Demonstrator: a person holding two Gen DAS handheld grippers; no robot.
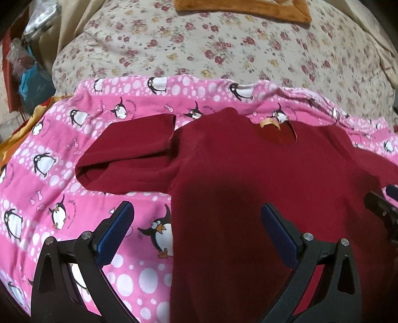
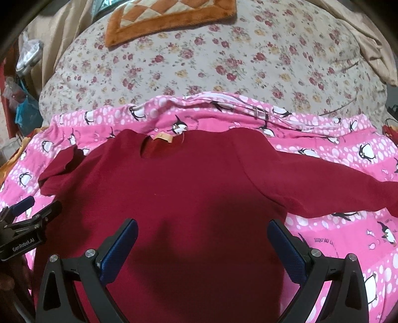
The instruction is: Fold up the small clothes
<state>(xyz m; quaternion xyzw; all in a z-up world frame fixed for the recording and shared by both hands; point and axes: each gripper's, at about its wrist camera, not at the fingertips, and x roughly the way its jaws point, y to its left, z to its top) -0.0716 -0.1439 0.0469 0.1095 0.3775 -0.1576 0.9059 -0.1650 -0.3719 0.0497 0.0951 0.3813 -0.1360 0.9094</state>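
A small dark red long-sleeved top (image 1: 261,174) (image 2: 189,179) lies flat on a pink penguin-print blanket (image 1: 62,179) (image 2: 348,238), neck with a tan label (image 1: 270,123) (image 2: 163,138) at the far side. Its left sleeve (image 1: 129,154) is doubled back on itself; its right sleeve (image 2: 323,183) stretches straight out to the right. My left gripper (image 1: 197,213) hovers open over the top's left side edge, nothing between its fingers. My right gripper (image 2: 202,229) hovers open above the middle of the body. Each gripper shows at the edge of the other's view (image 1: 383,206) (image 2: 27,213).
Beyond the blanket a floral bedcover (image 1: 223,44) (image 2: 223,62) spreads to the far side, with an orange-bordered mat (image 1: 248,10) (image 2: 169,20) on it. Bags and clutter (image 1: 27,62) stand off the bed at the left. Beige fabric (image 2: 373,44) lies at the far right.
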